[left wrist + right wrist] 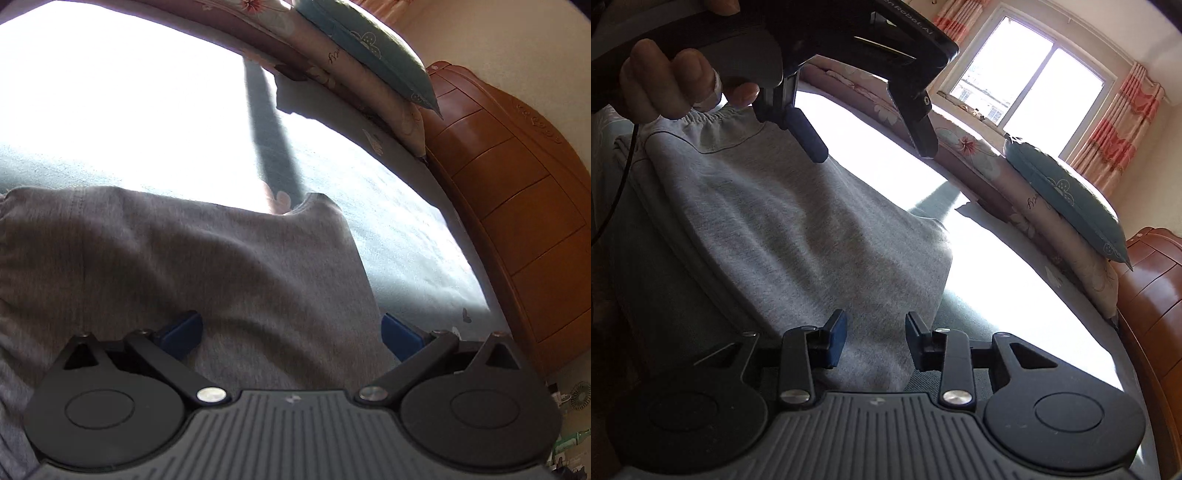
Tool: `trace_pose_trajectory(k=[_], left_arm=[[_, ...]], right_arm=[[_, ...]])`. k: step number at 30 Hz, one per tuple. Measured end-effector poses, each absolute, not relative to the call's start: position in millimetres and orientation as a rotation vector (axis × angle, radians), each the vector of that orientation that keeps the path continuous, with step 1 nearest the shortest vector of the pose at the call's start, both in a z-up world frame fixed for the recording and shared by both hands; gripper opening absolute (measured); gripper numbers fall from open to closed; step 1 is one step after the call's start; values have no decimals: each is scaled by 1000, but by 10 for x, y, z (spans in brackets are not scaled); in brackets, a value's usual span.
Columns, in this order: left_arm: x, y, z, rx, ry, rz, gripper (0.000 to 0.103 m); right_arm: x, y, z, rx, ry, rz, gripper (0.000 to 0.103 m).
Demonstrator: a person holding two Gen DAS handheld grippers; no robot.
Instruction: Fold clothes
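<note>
A grey garment [783, 229] with an elastic waistband [713, 118] lies spread on the bed; in the left wrist view the grey garment [177, 258] fills the lower half. My left gripper [291, 332] is open wide just above the cloth, with its blue pads [181, 332] far apart. The right wrist view shows that left gripper [871, 144] hovering open near the waistband end, held by a hand [665, 81]. My right gripper [875, 339] sits at the garment's near corner. Cloth lies flat between its pads [836, 339], with a gap left on each side.
The bed sheet [997, 280] is teal and glares white in the sunlight. A floral bolster [979, 155] and a teal pillow [1067, 195] line the far side. A wooden headboard [517, 184] stands at the right. A window [1027, 81] with pink curtains is behind.
</note>
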State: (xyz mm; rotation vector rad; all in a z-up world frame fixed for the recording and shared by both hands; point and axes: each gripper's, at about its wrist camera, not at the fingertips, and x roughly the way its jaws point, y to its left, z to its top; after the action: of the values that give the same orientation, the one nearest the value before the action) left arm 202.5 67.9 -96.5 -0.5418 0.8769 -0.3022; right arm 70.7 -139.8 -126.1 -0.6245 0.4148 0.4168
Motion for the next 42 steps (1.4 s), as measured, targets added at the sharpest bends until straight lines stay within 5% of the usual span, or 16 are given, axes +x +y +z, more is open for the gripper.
trace_pose_trajectory(k=[11,14,16,29,42], left_arm=[[1345,761,-756,-419,779,-349,102],[1336,555,-748,-341,799,-395,102],[1367,443,-833,-300,859,-387,102],[1190,445,-739,-303,867,-345,102],[1148,508,-819,-331,847,-372,102]], right_arm=[[802,-1574,-1200,-443,462,404,49],[842,-1637,-1061,-405,476,447,40],[911,-1723,-913,-360,494,476,22],[2054,-1170,-73,-195,652,791,22],[2889,76,-934,-265,921,848,21]])
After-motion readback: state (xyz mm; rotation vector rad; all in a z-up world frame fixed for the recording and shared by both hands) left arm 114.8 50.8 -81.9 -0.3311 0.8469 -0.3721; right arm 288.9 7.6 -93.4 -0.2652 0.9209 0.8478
